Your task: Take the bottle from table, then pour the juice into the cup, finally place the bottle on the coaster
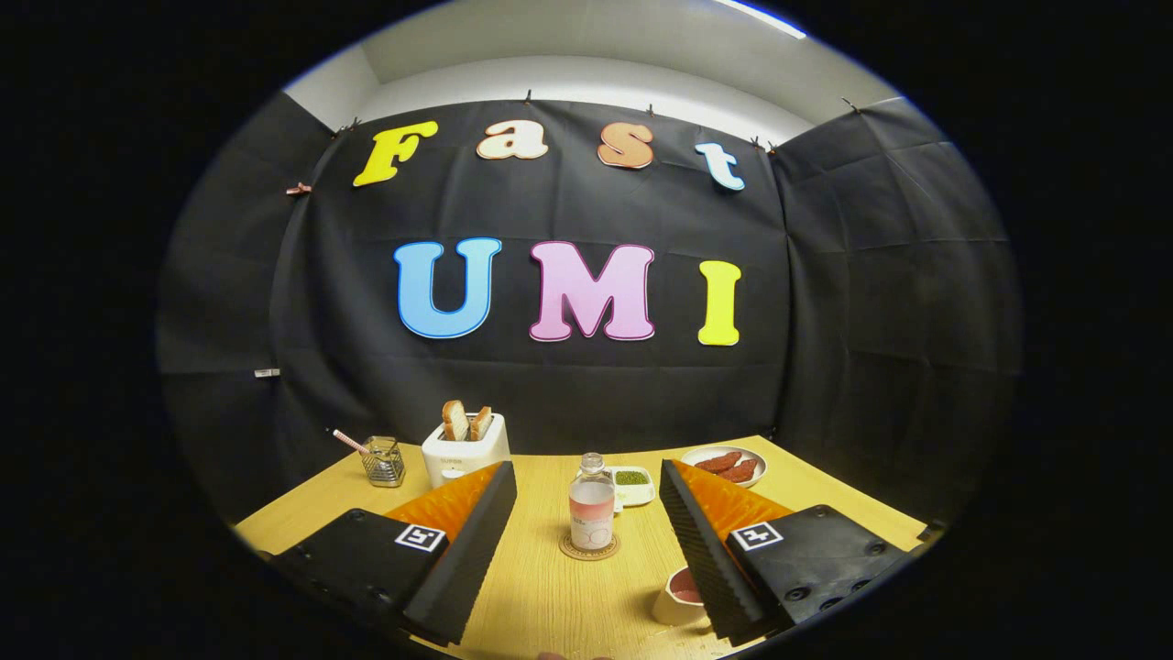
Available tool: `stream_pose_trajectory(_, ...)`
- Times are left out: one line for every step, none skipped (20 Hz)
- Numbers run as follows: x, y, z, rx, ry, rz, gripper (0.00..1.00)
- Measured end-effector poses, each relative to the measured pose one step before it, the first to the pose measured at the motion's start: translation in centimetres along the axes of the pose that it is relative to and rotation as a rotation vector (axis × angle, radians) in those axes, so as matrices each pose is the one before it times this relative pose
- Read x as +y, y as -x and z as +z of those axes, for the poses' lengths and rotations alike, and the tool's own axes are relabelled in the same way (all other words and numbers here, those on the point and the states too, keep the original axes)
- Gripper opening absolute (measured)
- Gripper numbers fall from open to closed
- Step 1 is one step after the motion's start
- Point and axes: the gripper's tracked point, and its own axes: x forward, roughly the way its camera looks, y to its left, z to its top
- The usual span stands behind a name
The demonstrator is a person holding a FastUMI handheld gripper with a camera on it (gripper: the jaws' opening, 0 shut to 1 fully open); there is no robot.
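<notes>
Mid-counter, bottle (591,504) sits on coaster (589,547); gripper (587,522) jaws apart w/ nothing held; could clip cup (678,598).

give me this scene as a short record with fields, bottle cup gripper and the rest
bottle: upright on the coaster, partly filled with pink juice, cap off
cup: near side, by one finger, pink juice inside
gripper: open, fingers apart either side of the bottle, not touching
behind bottle: small dish of green bits
far table: toaster with bread, wire holder, plate of sausages
</notes>
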Motion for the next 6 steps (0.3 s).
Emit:
stream_pose_trajectory(-0.108,0.121,-0.054,0.00315,-0.00276,-0.00008,0.97)
stream_pose_trajectory(-0.020,0.116,0.022,0.00108,0.00068,-0.00103,0.97)
stream_pose_trajectory(-0.027,0.128,-0.106,0.00291,-0.00023,0.00057,0.97)
stream_pose_trajectory(0.101,0.042,-0.135,0.00401,-0.00011,0.00178,0.97)
stream_pose_trajectory(0.046,0.135,-0.095,0.00230,0.00023,0.00193,0.97)
stream_pose_trajectory(0.041,0.138,0.052,0.00092,0.00155,0.00147,0.97)
